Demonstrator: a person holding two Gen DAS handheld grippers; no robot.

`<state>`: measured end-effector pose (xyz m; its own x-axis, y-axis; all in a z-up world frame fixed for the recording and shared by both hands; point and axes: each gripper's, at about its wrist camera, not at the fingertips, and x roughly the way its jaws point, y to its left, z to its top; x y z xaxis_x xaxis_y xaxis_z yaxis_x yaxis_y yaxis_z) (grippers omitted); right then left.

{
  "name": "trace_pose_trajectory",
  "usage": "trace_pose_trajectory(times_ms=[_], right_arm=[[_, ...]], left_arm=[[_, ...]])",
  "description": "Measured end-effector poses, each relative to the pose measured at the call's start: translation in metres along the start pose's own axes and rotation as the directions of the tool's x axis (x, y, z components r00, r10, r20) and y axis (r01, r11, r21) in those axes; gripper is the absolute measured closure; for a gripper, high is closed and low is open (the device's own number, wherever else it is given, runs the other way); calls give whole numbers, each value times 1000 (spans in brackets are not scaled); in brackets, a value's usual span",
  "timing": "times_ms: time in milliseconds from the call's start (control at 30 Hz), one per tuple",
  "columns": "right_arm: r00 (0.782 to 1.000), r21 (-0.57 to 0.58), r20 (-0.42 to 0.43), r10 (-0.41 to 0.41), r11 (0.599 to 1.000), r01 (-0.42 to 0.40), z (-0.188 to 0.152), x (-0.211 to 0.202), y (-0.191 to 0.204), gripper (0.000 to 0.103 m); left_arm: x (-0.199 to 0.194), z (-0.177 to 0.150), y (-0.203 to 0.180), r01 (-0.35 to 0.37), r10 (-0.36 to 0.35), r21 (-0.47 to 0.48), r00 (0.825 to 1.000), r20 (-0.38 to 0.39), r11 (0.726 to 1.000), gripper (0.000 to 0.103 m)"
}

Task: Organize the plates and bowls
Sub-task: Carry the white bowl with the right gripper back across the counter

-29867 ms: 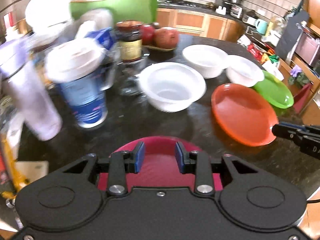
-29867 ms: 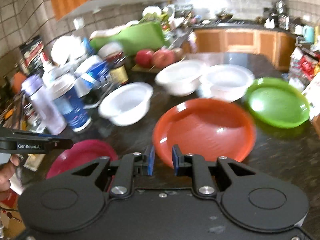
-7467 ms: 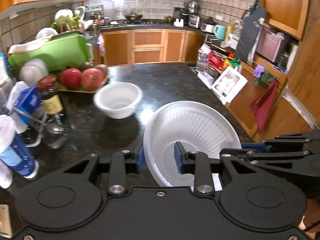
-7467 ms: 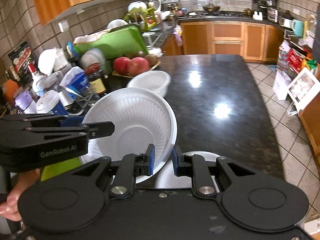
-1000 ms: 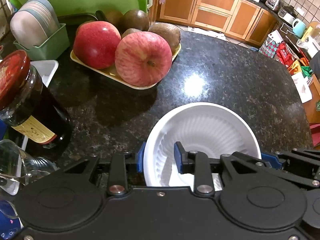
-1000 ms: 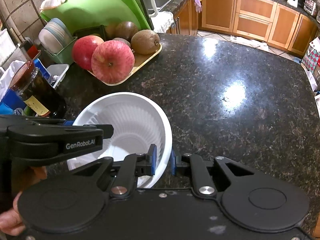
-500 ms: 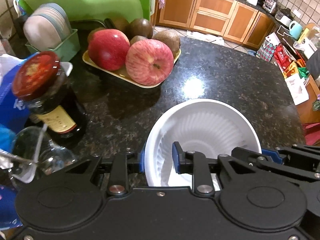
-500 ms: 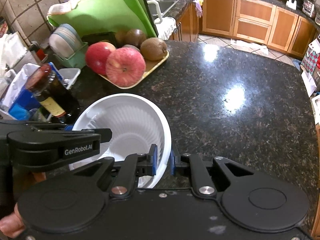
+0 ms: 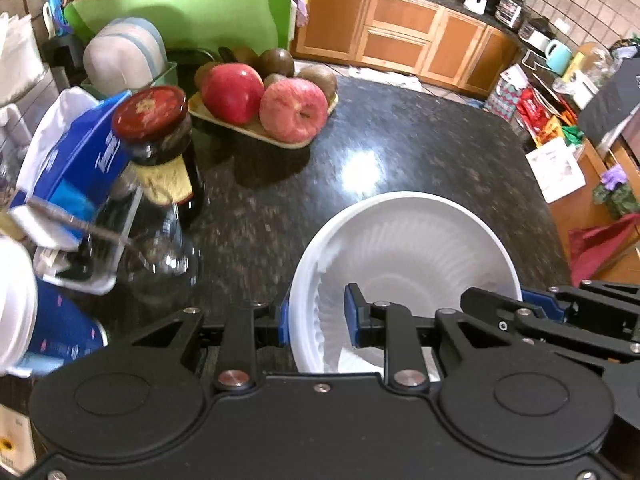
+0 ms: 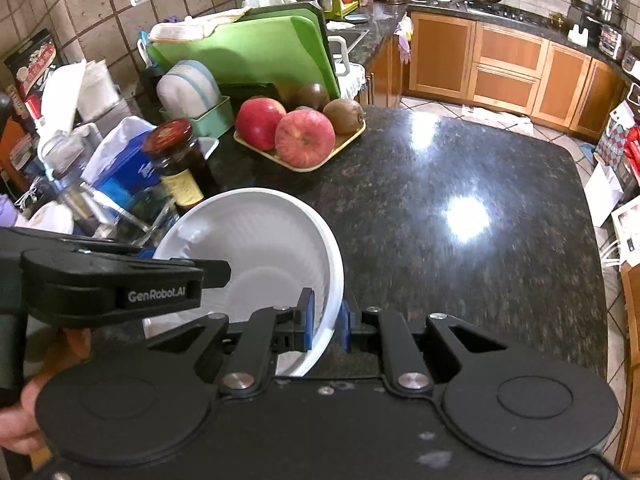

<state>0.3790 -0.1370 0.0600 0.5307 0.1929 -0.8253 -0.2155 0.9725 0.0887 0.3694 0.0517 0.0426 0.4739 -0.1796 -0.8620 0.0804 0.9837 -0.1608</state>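
A white ribbed bowl [image 9: 404,252] hangs above the dark granite counter [image 9: 400,152], held from both sides. My left gripper [image 9: 318,316] is shut on its left rim, one blue pad inside the bowl and one outside. In the right wrist view the same white bowl [image 10: 256,248] tilts to the left, and my right gripper [image 10: 325,320] is shut on its right rim. The left gripper's black body [image 10: 112,284] crosses the bowl's left side there, with a hand [image 10: 24,432] below it. The other plates and bowls are out of view.
A tray of apples and kiwis [image 10: 300,132] sits at the counter's back. A red-lidded dark jar [image 9: 160,140], a glass jar [image 9: 160,240], a blue packet [image 9: 76,164] and a blue cup [image 9: 48,332] crowd the left. Green cutting boards [image 10: 248,52] stand behind.
Both grippers have pulled back and risen with the white bowl. The fruit tray and jar now look smaller and farther, and more of the counter shows.
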Motion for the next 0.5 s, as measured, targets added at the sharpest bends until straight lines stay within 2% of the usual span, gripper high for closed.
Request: trace_pose_trajectory(times_ms=[233,500], right_arm=[[1000,56,20,-15,998,14,-43,-39,8,88],[994,136,83,-68,989,56,-93,-81,8,87]], left_arm=[[-25,-25,-5,52,-52,64,999,-6,997,69],[-48,-56,-33,77,-81,182,997,17,980,69]])
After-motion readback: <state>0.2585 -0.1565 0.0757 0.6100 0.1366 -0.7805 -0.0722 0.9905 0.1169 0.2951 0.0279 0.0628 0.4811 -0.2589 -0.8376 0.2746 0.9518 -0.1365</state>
